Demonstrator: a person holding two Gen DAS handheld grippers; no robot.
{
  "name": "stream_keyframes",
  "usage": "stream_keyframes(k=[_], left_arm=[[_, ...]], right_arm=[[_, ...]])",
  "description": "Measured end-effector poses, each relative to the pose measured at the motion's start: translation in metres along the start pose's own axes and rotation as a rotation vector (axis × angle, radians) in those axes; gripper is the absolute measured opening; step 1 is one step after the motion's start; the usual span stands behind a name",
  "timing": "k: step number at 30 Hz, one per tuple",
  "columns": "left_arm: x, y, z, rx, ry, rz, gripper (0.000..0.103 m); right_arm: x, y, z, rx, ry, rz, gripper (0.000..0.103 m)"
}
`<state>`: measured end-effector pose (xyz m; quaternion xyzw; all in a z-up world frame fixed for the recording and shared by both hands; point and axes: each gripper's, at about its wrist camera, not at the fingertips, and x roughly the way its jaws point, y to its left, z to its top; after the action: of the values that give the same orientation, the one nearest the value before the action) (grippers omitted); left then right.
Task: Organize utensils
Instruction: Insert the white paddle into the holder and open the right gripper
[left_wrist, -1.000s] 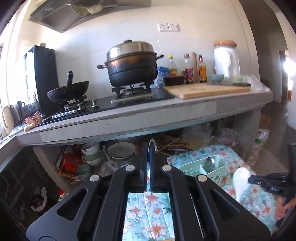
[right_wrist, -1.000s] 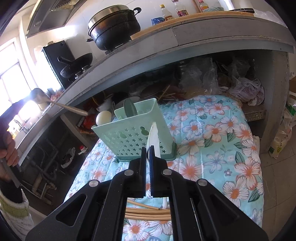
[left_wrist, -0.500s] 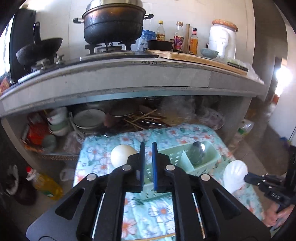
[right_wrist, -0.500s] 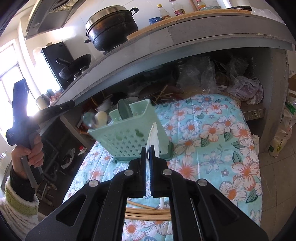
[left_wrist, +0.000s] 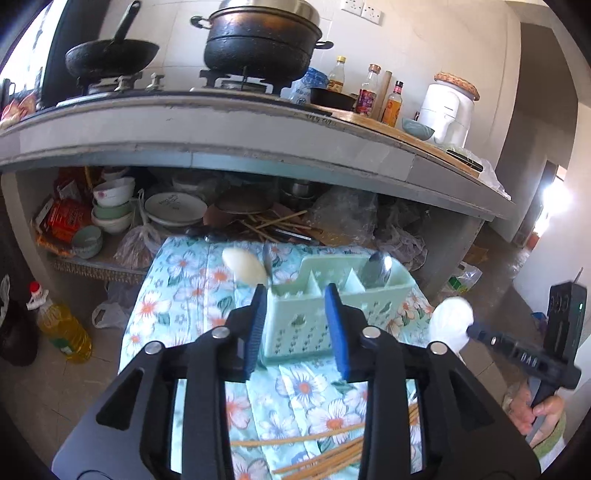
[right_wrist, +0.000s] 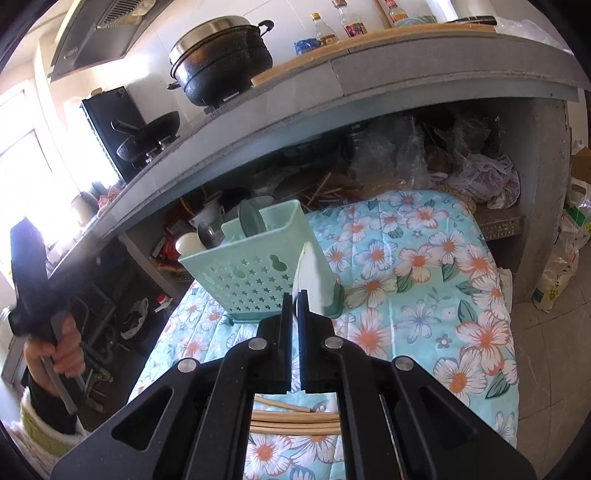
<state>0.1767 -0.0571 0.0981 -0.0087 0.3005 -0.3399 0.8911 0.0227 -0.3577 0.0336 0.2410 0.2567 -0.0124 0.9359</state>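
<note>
A mint green utensil caddy (left_wrist: 325, 314) stands on a floral cloth (left_wrist: 192, 288); it also shows in the right wrist view (right_wrist: 255, 273). My left gripper (left_wrist: 297, 295) is open and empty just in front of it. A metal spoon (left_wrist: 376, 266) stands in the caddy's right compartment, and a white spoon (left_wrist: 245, 264) sticks up at its left end beside a thin metal handle. My right gripper (right_wrist: 298, 295) is shut on a white ceramic spoon (right_wrist: 312, 277), held to the caddy's right (left_wrist: 452, 317). Wooden chopsticks (left_wrist: 332, 454) lie on the cloth near me.
A grey concrete counter (left_wrist: 258, 136) with a black pot (left_wrist: 258, 44) and a wok (left_wrist: 110, 55) overhangs a shelf of bowls (left_wrist: 114, 210), plates and bags. An oil bottle (left_wrist: 62, 328) stands on the floor at left.
My left gripper was shut on a metal spoon, came down to the caddy and has opened, now empty. A metal spoon now stands at the caddy's left end. My right gripper has held still.
</note>
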Motion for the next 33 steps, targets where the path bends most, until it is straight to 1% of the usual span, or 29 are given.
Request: stream_keyframes(k=[4, 7, 9, 13, 15, 17, 19, 24, 27, 30, 31, 33], left_arm=[[-0.005, 0.003, -0.038, -0.019, 0.043, 0.008, 0.040], [-0.005, 0.008, -0.064, -0.044, 0.084, 0.000, 0.046], [-0.003, 0.011, -0.077, -0.058, 0.111, -0.003, 0.046], [-0.002, 0.023, -0.097, -0.108, 0.142, -0.019, 0.051], [0.000, 0.026, -0.104, -0.108, 0.158, -0.018, 0.051], [0.001, 0.028, -0.107, -0.096, 0.166, -0.012, 0.052], [0.000, 0.029, -0.107, -0.092, 0.164, -0.001, 0.055], [-0.001, 0.033, -0.109, -0.095, 0.156, 0.000, 0.059], [0.000, 0.034, -0.114, -0.093, 0.163, 0.000, 0.061], [0.005, 0.031, -0.121, -0.091, 0.194, -0.012, 0.061], [0.007, 0.030, -0.123, -0.086, 0.203, -0.012, 0.061], [0.010, 0.026, -0.128, -0.074, 0.219, -0.011, 0.061]], right_arm=[[-0.015, 0.005, 0.015, -0.003, -0.052, 0.028, 0.002], [-0.030, 0.013, 0.036, -0.017, -0.108, 0.055, 0.002], [-0.040, 0.020, 0.049, -0.031, -0.146, 0.071, 0.002], [-0.057, 0.039, 0.079, -0.061, -0.227, 0.122, 0.002], [-0.060, 0.053, 0.094, -0.099, -0.269, 0.136, 0.002], [-0.055, 0.063, 0.105, -0.117, -0.286, 0.151, 0.002], [-0.043, 0.071, 0.115, -0.125, -0.285, 0.170, 0.002], [-0.006, 0.076, 0.131, -0.119, -0.259, 0.162, 0.002], [0.020, 0.069, 0.134, -0.077, -0.224, 0.165, 0.002], [0.044, 0.058, 0.128, -0.042, -0.189, 0.158, 0.002], [0.052, 0.053, 0.125, -0.029, -0.173, 0.161, 0.002], [0.074, 0.038, 0.114, 0.014, -0.078, 0.178, 0.002]])
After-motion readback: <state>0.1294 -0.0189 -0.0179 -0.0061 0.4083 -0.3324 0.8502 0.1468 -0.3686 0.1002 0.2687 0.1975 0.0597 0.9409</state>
